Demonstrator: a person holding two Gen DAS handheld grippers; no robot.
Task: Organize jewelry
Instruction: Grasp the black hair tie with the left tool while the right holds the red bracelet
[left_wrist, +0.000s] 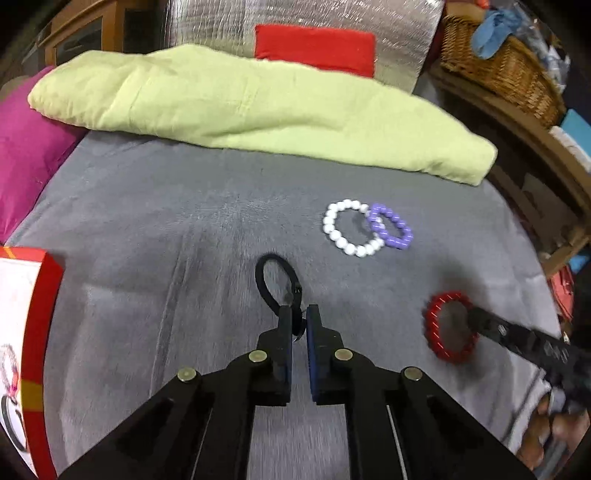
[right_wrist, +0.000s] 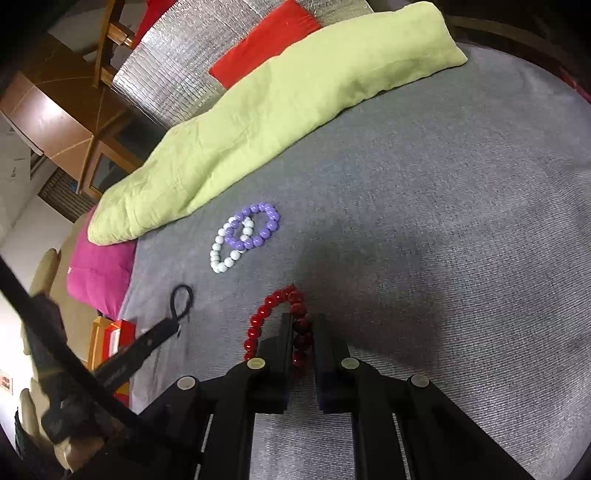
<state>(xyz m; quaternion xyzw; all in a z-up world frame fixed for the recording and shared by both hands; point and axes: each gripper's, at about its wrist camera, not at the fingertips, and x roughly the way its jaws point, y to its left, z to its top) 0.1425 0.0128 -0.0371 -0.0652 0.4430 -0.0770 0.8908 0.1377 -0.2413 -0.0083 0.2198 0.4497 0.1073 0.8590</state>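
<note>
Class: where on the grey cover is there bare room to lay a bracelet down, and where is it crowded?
Bare: the grey cover right of the red bracelet, below the green cloth. Crowded: around the overlapping white bracelet and purple bracelet.

Thin black band loop (left_wrist: 275, 280) pinched at its end; red bead bracelet (right_wrist: 275, 325) pinched; white bead bracelet (left_wrist: 351, 229) overlapping purple bead bracelet (left_wrist: 393, 230), flat on grey bedcover (left_wrist: 166, 240).

Red bracelet (right_wrist: 275, 325) — between clamped right gripper (right_wrist: 303, 317)
</note>
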